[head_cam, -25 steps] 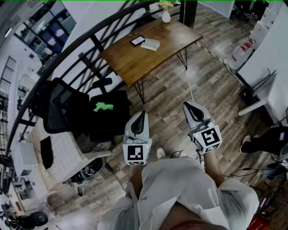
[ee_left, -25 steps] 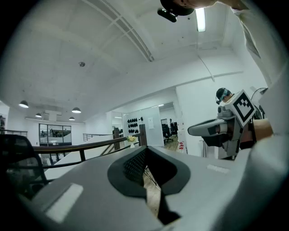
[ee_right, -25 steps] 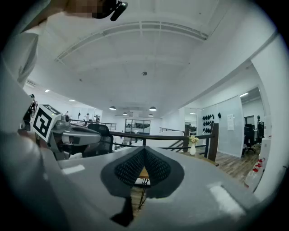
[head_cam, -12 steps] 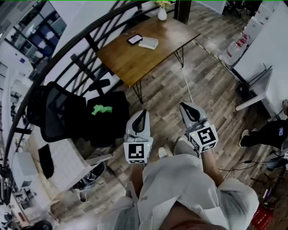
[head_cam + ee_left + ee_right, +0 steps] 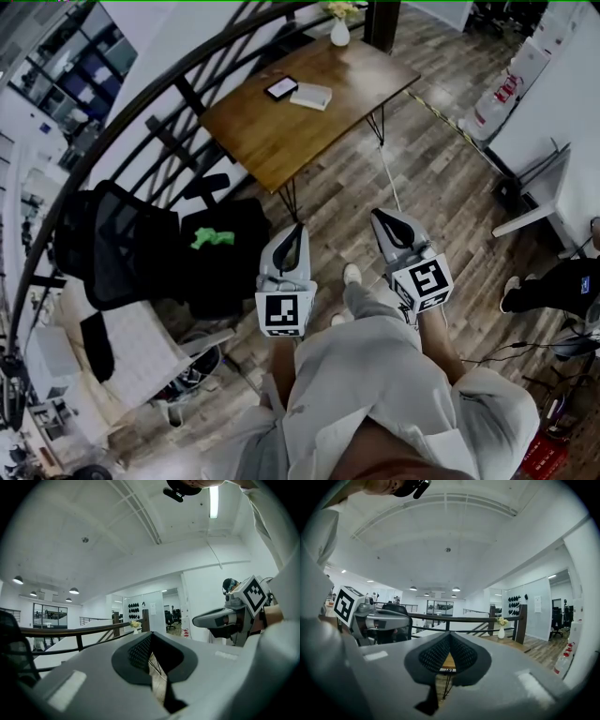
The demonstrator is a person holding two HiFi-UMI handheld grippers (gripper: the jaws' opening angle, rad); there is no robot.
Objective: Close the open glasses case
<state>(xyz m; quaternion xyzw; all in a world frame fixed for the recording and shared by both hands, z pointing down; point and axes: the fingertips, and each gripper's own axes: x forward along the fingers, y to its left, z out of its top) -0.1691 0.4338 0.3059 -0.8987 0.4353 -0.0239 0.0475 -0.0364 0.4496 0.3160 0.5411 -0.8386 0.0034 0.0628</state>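
In the head view a wooden table (image 5: pixel 281 131) stands far ahead. On it lie a small dark, light-rimmed object (image 5: pixel 281 87) that may be the open glasses case and a white flat box (image 5: pixel 312 95) beside it; both are too small to tell apart surely. My left gripper (image 5: pixel 293 232) and right gripper (image 5: pixel 384 221) hang side by side over the floor, well short of the table. Each has its jaws closed tip to tip with nothing between them. The left gripper (image 5: pixel 150 638) points at the railing, and the right gripper (image 5: pixel 450 634) points towards the table.
A white vase (image 5: pixel 339 34) with flowers stands at the table's far end. A black office chair (image 5: pixel 122 239) with a green item (image 5: pixel 212 234) on a dark seat lies to the left, along a curved dark railing (image 5: pixel 141 112). Wooden floor (image 5: pixel 441 159) stretches right.
The view has shifted slightly towards the table as the person steps forward; a foot now shows between the grippers. Both grippers stay closed and level.
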